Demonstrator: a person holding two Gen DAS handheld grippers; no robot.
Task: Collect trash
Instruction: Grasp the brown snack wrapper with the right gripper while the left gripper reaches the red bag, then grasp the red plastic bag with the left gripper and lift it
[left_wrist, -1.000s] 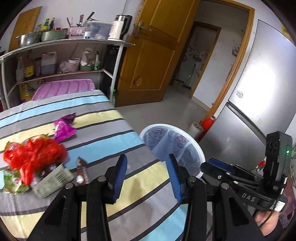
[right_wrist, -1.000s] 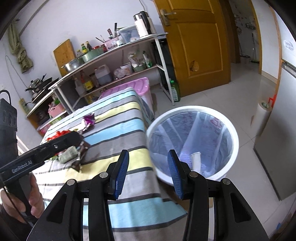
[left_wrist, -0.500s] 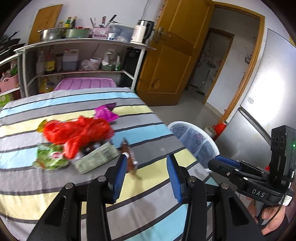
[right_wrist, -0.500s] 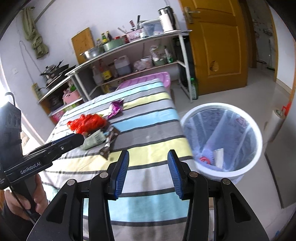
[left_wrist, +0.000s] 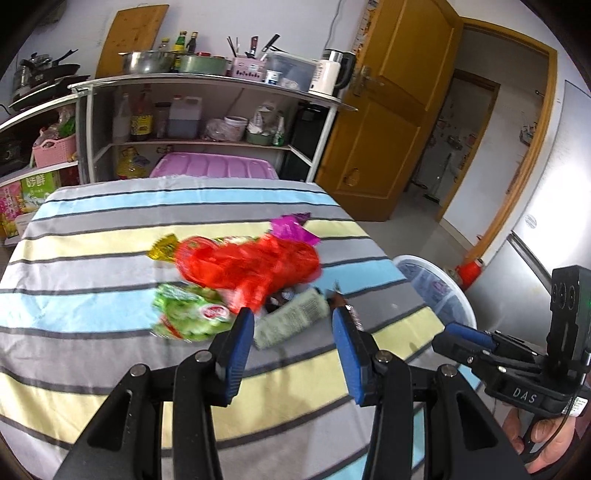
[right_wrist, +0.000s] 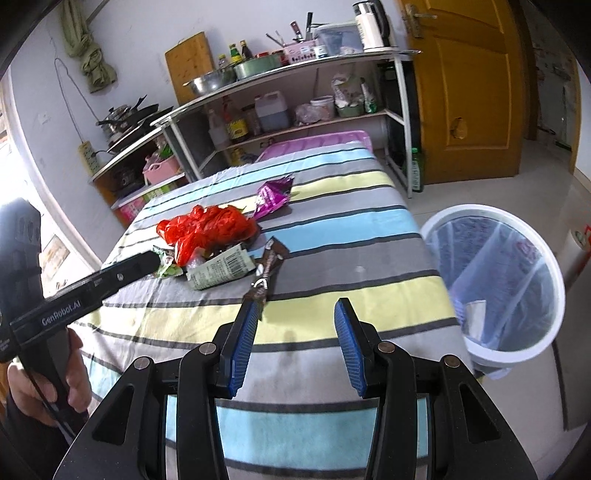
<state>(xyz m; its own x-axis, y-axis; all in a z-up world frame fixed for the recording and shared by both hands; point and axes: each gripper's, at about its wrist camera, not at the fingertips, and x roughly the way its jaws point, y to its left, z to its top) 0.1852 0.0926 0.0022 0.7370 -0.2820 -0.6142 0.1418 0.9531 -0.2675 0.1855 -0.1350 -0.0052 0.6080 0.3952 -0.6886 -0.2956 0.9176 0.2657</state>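
Observation:
Trash lies in a heap on the striped table (right_wrist: 332, 258): a red plastic bag (left_wrist: 251, 262) (right_wrist: 207, 227), a green wrapper (left_wrist: 188, 314), a pale green packet (left_wrist: 291, 321) (right_wrist: 221, 271), a brown wrapper (right_wrist: 267, 269) and a purple wrapper (left_wrist: 291, 229) (right_wrist: 271, 194). My left gripper (left_wrist: 293, 328) is open and empty, just short of the pale green packet. My right gripper (right_wrist: 295, 317) is open and empty over the table's near part, its left finger beside the brown wrapper's end. The white bin (right_wrist: 495, 280) (left_wrist: 436, 291) with a clear liner stands off the table's right edge.
A metal shelf rack (right_wrist: 295, 103) with bottles, pots and a kettle stands behind the table. A pink lid (left_wrist: 214, 168) lies under it. A wooden door (left_wrist: 380, 122) is at the back right, a grey fridge (left_wrist: 554, 229) to the right of the bin.
Both grippers have swung left from the bin toward the trash heap. The left gripper has come close to the pale green packet. Both stay open and empty.

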